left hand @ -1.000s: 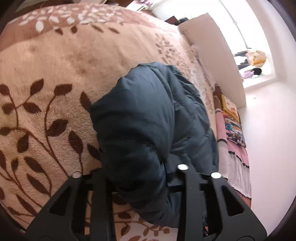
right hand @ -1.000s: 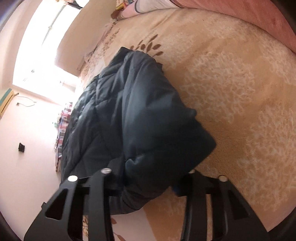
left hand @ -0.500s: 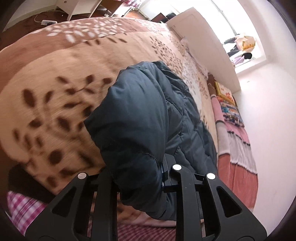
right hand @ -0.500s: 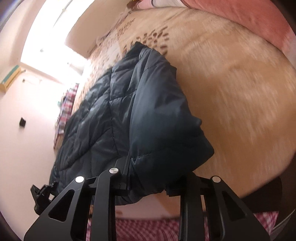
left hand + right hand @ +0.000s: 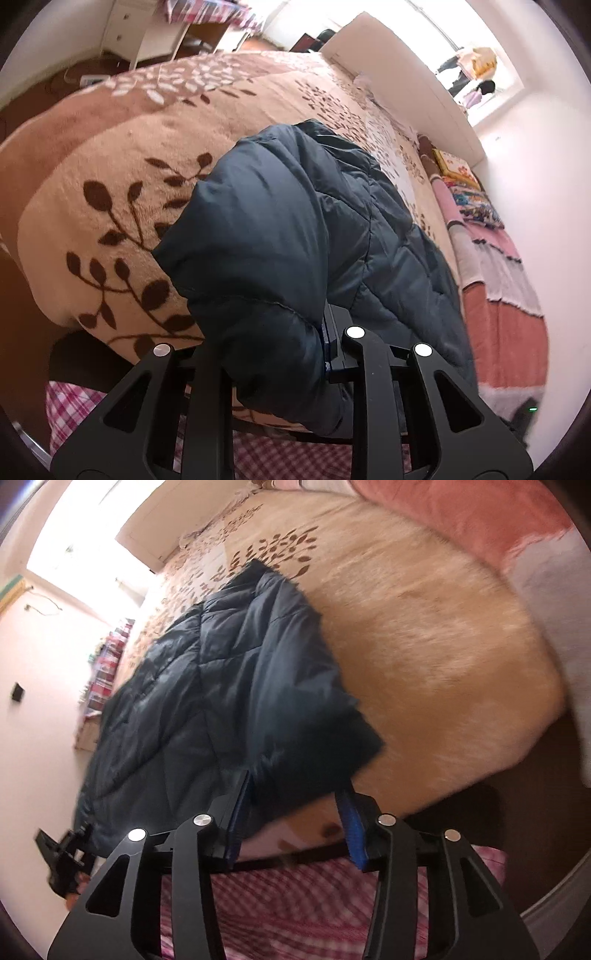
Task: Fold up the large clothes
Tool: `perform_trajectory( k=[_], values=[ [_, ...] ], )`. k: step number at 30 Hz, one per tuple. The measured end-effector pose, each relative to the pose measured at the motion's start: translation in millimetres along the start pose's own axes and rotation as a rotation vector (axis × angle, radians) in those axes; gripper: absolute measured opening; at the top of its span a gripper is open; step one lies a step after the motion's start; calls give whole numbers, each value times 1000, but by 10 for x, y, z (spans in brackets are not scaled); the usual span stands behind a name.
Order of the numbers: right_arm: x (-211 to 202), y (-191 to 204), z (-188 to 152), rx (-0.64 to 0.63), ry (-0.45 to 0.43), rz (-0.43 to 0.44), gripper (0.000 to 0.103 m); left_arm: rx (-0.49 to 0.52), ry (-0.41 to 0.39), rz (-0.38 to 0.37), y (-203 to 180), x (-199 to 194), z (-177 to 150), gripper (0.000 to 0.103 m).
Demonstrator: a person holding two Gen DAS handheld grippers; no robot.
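While right gripper [image 5: 291,823] gapes: left gripper [image 5: 273,354] (clamped) on jacket [image 5: 280,236].

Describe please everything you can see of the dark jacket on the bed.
The jacket is a dark blue-grey quilted puffer of smooth, slightly shiny fabric. It lies along the tan leaf-patterned blanket, its near end bunched and lifted at the bed's edge. The left gripper has fabric between its fingers; the right gripper stands open at the jacket's hem.

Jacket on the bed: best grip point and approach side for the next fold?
Grip the jacket at its thick hem edge nearest the bed's foot, coming in from the foot side with tongs straddling the edge. That edge overhangs the blanket, so the fingers can get beneath it.
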State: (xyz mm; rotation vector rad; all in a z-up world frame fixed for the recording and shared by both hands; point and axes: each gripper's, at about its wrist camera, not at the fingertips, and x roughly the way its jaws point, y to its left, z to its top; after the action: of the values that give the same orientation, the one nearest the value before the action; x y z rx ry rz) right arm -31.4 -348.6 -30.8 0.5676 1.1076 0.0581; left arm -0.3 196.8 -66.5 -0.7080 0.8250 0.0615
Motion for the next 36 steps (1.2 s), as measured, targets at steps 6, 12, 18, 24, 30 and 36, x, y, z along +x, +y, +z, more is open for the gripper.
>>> perform_trajectory(
  k=[6,12,18,24,30,36],
  values=[
    [-359,395,-89,-215,-151,-140,45,85,-29,37,-72,-4,-22,22],
    [72,1464,-142,-520,-59,8,1,66,-36,13,-11,-17,-29,22],
    [711,2254,-278,-725,28,19,1,68,-37,1,-31,-32,-68,23],
    [1358,2383,-241,-749,168,-56,1,69,-32,-30,-38,-31,-80,23],
    [1706,2229,-80,-629,295,-32,0,124,-51,-42,-185,-79,-105,24],
    [1797,2288,-41,-628,317,-80,0,134,-77,-79,-310,-174,-93,23]
  ],
)
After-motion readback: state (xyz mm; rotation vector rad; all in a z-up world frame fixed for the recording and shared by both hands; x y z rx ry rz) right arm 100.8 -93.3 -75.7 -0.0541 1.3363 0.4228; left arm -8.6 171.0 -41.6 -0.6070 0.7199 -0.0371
